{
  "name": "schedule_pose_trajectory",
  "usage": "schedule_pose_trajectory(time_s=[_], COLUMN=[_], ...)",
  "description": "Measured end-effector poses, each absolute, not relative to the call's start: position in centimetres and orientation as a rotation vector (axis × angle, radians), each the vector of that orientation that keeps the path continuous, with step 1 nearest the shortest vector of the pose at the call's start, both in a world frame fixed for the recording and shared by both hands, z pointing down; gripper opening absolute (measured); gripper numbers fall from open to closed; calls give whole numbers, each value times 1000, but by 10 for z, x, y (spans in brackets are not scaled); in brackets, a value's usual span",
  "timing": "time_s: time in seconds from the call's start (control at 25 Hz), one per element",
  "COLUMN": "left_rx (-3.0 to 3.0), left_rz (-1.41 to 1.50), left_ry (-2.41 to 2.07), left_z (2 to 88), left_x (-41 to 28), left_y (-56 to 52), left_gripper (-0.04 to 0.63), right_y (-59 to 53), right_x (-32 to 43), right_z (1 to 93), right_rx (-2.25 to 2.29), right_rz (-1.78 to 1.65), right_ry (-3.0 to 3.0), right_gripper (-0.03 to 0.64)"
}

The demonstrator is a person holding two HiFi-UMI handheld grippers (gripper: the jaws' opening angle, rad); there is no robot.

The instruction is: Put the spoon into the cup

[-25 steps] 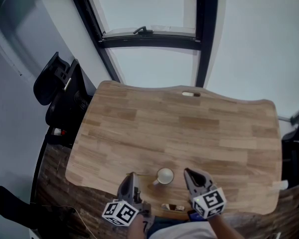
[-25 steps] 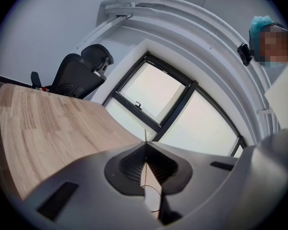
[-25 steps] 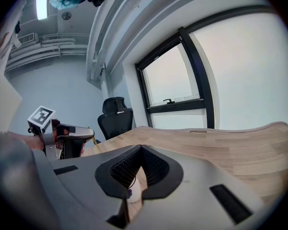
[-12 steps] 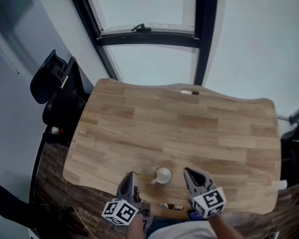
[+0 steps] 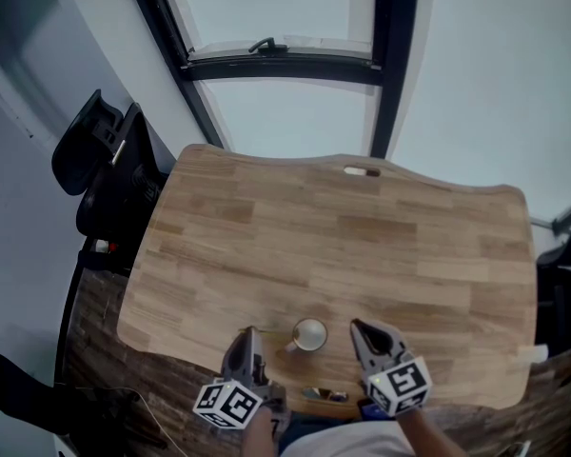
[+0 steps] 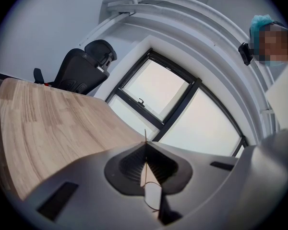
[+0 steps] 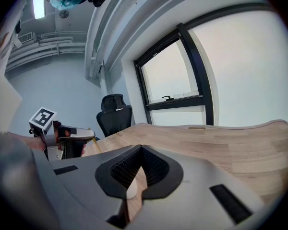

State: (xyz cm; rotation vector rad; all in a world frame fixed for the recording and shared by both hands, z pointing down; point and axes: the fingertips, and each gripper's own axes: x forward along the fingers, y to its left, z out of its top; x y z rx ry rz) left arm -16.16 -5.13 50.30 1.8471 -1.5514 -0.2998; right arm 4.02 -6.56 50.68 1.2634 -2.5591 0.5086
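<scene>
A white cup (image 5: 310,335) with its handle to the left stands near the front edge of the wooden table (image 5: 343,246). My left gripper (image 5: 250,336) is just left of the cup, shut on a thin golden spoon handle (image 6: 145,136) that pokes out past the jaw tips. In the right gripper view the left gripper (image 7: 79,137) shows with the spoon (image 7: 93,143) slanting down from it. My right gripper (image 5: 358,329) hovers just right of the cup, jaws together and empty. A sliver of the cup (image 7: 131,189) shows below the right jaws (image 7: 141,148).
A black office chair (image 5: 103,165) stands off the table's left side. Large windows with dark frames (image 5: 385,65) lie beyond the far edge. A small slot (image 5: 362,171) sits at the far edge, and a small dark object (image 5: 322,394) lies at the front edge.
Both grippers and the cup stay where they were; only the head view has drifted a little.
</scene>
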Motion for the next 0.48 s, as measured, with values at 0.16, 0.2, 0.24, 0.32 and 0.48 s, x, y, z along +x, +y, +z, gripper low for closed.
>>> schedule_pose_trajectory(time_s=[0.16, 0.2, 0.24, 0.32, 0.48], left_rx=[1842, 1843, 1844, 1843, 1837], left_rz=[-291, -289, -287, -287, -293], left_ry=[-1548, -1547, -1545, -1543, -1539], left_z=[506, 507, 507, 509, 511], left_x=[-161, -160, -160, -160, -162], left_y=[-52, -52, -52, -52, -52], left_gripper=[3, 3, 3, 3, 3], right_y=[-65, -65, -66, -67, -67], right_x=[41, 41, 42, 41, 38], right_z=[512, 513, 512, 512, 512], right_rx=[1256, 1256, 1257, 1257, 1253], right_rz=[524, 524, 521, 515, 514], right_ry=[-2552, -2551, -2551, -2553, -2553], right_gripper=[-3, -3, -3, -3, -3])
